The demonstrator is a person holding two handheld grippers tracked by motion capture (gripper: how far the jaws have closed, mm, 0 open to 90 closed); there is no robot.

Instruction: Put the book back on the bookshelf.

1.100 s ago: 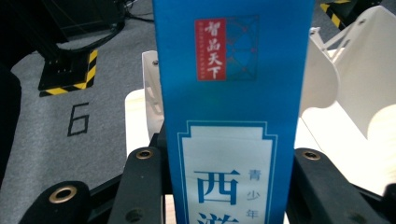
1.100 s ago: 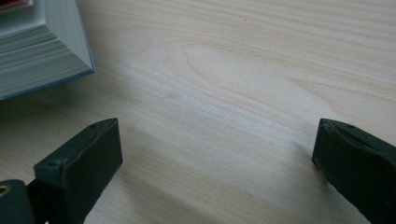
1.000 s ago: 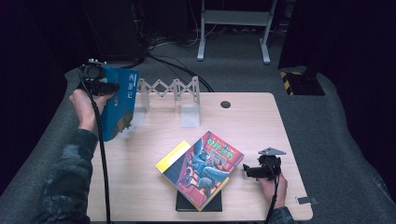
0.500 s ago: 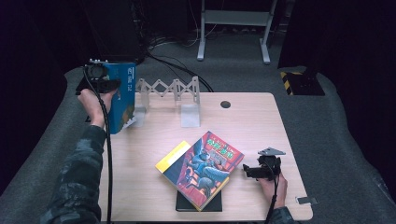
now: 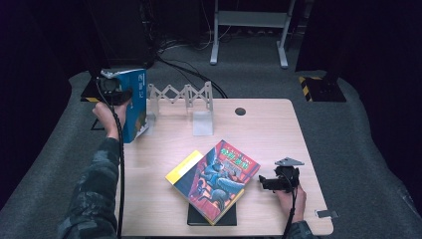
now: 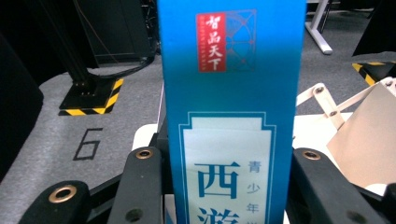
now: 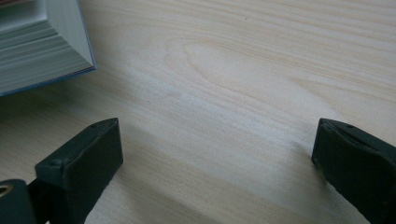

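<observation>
blue book point(image 5: 135, 102) stood upright, long axis vertical, clamped by its spine in the left gripper point(image 5: 113, 88) just left of the folding rack point(image 5: 183, 97); right gripper point(image 5: 271, 183) rested gaping, empty, beside the stacked books point(image 5: 213, 179).

Black book point(image 5: 211, 218) — mostly hidden (under two others).
</observation>
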